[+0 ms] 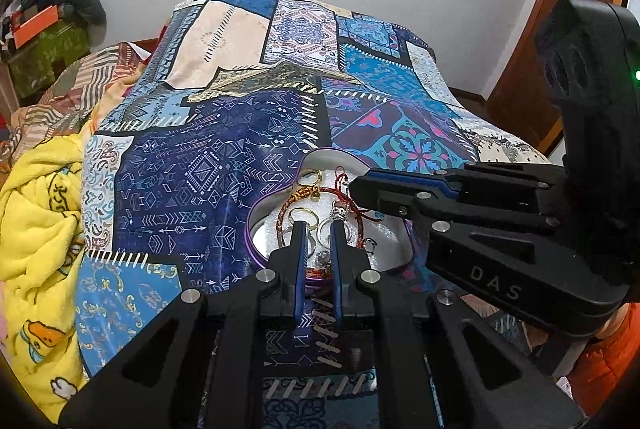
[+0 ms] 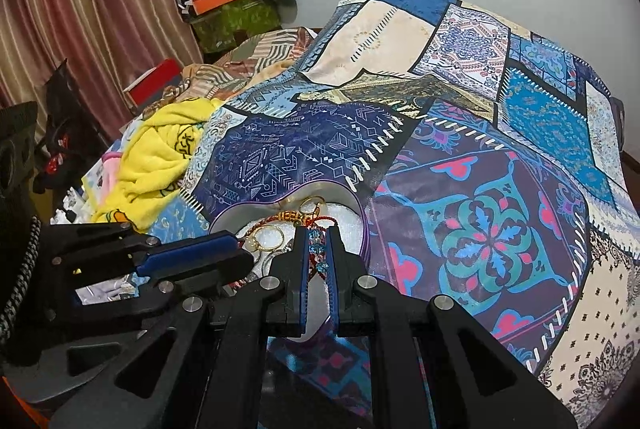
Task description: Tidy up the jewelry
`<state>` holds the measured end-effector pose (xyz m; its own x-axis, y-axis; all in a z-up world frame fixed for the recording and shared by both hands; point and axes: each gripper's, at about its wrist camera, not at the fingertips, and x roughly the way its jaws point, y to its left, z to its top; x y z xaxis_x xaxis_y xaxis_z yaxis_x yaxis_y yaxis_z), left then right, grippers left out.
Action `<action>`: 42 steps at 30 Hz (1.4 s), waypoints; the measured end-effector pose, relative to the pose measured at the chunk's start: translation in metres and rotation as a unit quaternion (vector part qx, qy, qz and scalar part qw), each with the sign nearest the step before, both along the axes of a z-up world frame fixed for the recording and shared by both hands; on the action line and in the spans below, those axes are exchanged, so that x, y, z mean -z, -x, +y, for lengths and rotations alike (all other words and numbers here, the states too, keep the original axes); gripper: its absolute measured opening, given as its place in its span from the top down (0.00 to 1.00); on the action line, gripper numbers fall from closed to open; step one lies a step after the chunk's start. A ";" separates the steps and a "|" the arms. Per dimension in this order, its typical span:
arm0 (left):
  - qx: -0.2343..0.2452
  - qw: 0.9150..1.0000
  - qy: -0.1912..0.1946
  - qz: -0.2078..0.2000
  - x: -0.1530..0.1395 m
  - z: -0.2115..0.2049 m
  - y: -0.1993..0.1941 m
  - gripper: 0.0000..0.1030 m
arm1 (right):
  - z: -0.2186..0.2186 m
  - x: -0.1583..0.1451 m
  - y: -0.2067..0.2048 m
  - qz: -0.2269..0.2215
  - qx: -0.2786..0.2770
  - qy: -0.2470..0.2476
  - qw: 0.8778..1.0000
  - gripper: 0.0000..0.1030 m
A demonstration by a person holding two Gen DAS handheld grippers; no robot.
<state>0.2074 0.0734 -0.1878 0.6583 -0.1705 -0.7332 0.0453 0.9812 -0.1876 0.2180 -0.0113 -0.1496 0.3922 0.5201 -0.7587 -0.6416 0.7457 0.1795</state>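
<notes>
Right wrist: tool [image 2: 318, 231] (shut) grips bracelet [image 2: 316, 253].

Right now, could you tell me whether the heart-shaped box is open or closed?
Open: the heart-shaped box has no lid on, and rings and cord bracelets lie exposed inside.

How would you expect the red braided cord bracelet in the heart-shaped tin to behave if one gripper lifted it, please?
The red braided cord bracelet would probably droop limply, being thin cord. It lies tangled among gold rings in the heart-shaped tin, so it may drag some along. It looks light, unlikely to slip.
</notes>
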 end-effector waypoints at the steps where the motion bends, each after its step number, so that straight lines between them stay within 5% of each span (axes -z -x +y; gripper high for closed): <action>1: 0.000 1.000 -0.001 0.000 -0.001 0.000 0.001 0.92 | 0.000 0.000 0.000 0.001 0.001 0.002 1.000 0.93; 5: -0.003 1.000 -0.002 0.002 -0.003 0.002 0.003 0.87 | -0.005 -0.001 0.001 0.001 0.005 0.005 1.000 0.81; 9: -0.011 1.000 -0.001 -0.003 -0.009 0.005 0.009 0.73 | -0.009 -0.005 0.006 -0.010 0.011 0.010 1.000 0.70; 19: -0.032 0.999 -0.005 -0.028 -0.038 0.013 0.028 0.68 | -0.022 -0.027 0.021 -0.030 0.022 0.005 0.999 0.69; 28: -0.039 0.996 -0.023 -0.081 -0.088 0.003 0.064 0.68 | -0.041 -0.094 0.064 -0.096 0.038 -0.030 0.994 0.69; 36: -0.047 0.981 -0.033 -0.186 -0.164 -0.013 0.124 0.67 | -0.072 -0.177 0.128 -0.199 0.059 -0.098 0.973 0.68; 42: -0.061 0.957 -0.045 -0.282 -0.217 -0.029 0.182 0.59 | -0.091 -0.220 0.183 -0.274 0.075 -0.147 0.947 0.55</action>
<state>0.0251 0.0448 0.0296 0.9642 -0.0201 -0.2644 -0.0015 0.9967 -0.0812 0.0351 -0.1022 0.0701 0.7715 0.5848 -0.2508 -0.5898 0.8051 0.0629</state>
